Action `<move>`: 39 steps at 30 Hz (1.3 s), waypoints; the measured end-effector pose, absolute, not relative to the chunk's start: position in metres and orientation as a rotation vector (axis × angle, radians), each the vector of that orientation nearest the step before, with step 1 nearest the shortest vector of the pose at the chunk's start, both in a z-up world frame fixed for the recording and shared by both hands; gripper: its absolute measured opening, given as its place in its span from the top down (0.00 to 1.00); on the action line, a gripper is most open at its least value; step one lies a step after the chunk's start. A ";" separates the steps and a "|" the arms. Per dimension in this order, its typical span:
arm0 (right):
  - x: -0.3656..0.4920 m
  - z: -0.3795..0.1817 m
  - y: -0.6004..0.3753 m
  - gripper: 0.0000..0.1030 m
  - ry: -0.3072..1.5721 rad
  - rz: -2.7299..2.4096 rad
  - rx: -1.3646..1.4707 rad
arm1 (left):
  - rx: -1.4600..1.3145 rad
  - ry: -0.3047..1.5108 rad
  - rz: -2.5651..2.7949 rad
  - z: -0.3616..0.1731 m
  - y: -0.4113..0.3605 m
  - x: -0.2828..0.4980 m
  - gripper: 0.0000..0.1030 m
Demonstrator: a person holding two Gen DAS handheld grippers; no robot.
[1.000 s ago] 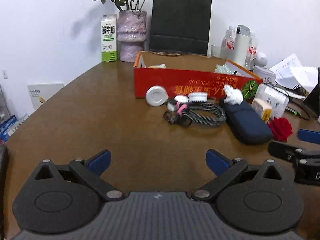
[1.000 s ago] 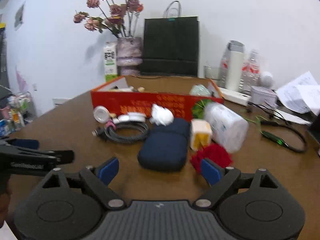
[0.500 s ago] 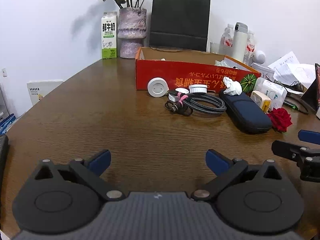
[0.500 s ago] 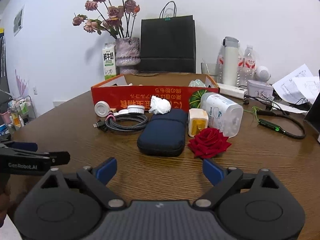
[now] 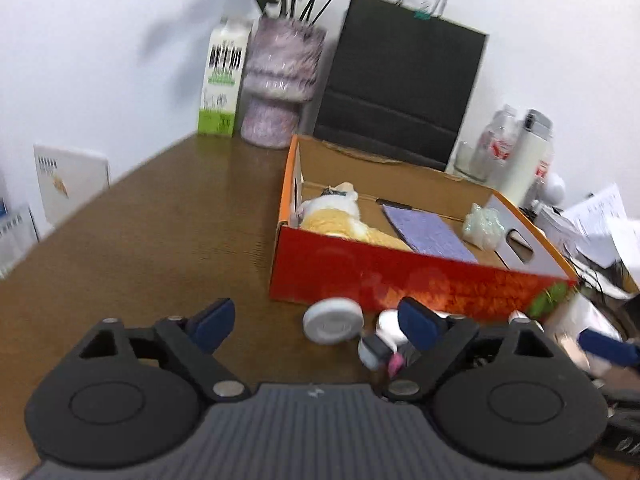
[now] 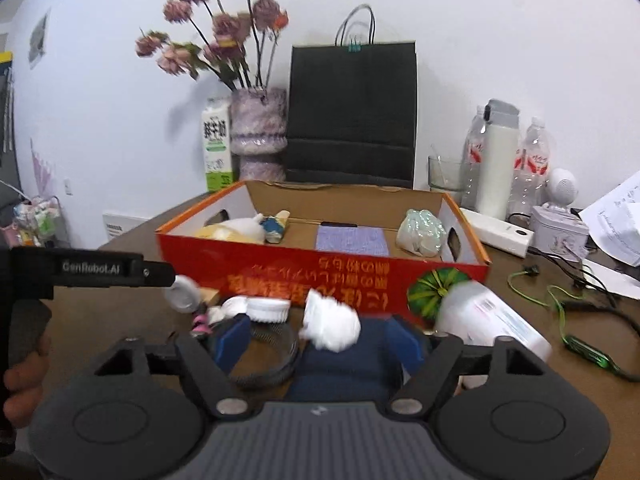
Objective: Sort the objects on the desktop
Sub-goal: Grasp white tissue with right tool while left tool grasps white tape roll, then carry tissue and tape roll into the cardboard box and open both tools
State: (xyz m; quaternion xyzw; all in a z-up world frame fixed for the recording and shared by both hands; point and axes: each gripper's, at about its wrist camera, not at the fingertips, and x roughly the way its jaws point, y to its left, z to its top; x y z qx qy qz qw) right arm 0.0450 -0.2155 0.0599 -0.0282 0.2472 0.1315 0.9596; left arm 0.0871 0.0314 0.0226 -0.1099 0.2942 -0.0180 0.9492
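Observation:
A red cardboard box [image 5: 400, 276] [image 6: 280, 276] stands on the brown table and holds a plush toy [image 5: 340, 216], a purple pad [image 6: 352, 240] and a pale green lump [image 6: 420, 232]. In front of it lie a white round puck [image 5: 332, 320], a white crumpled wad [image 6: 332, 324], a navy pouch [image 6: 344, 372], a coiled cable [image 6: 272, 360] and a white bottle [image 6: 492, 324]. My left gripper [image 5: 316, 320] is open, just short of the puck. My right gripper [image 6: 320, 340] is open, with the wad and pouch between its fingers.
A black paper bag [image 6: 352, 112], a vase of dried flowers [image 6: 258, 132] and a milk carton [image 6: 218, 144] stand behind the box. Bottles, a glass, a power strip, papers and a green cable [image 6: 560, 304] crowd the right side. Bare table lies left of the box.
Both grippers have moved forward and higher toward the box, so its inside now shows. The right gripper has closed in over the wad and pouch. Both stay open.

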 end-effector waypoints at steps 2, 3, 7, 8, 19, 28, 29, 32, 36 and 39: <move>0.065 0.054 -0.210 0.34 0.530 0.254 -0.060 | -0.237 0.615 -0.043 0.017 0.030 0.101 0.17; 0.072 0.050 -0.209 0.39 0.543 0.252 -0.059 | -0.240 0.618 -0.051 0.014 0.028 0.106 0.19; 0.089 0.034 -0.208 0.68 0.577 0.232 -0.053 | -0.247 0.672 -0.061 0.000 0.027 0.117 0.61; 0.089 0.033 -0.208 0.75 0.567 0.223 -0.053 | -0.255 0.675 -0.069 -0.003 0.029 0.116 0.61; 0.030 0.063 -0.230 0.77 0.465 0.310 0.026 | -0.262 0.570 -0.069 0.034 0.038 0.043 0.61; -0.057 0.042 -0.235 0.77 0.527 0.400 -0.033 | -0.102 0.579 -0.121 0.031 0.000 -0.048 0.61; -0.068 0.040 -0.236 0.77 0.532 0.398 -0.036 | -0.070 0.570 -0.117 0.028 -0.005 -0.056 0.61; -0.091 0.037 -0.242 0.77 0.531 0.384 -0.047 | -0.028 0.560 -0.116 0.023 -0.011 -0.075 0.61; -0.113 0.037 -0.251 0.77 0.533 0.368 -0.023 | -0.068 0.584 -0.150 0.022 -0.016 -0.096 0.61; -0.124 0.039 -0.254 0.77 0.515 0.355 -0.023 | -0.042 0.583 -0.179 0.021 -0.025 -0.106 0.61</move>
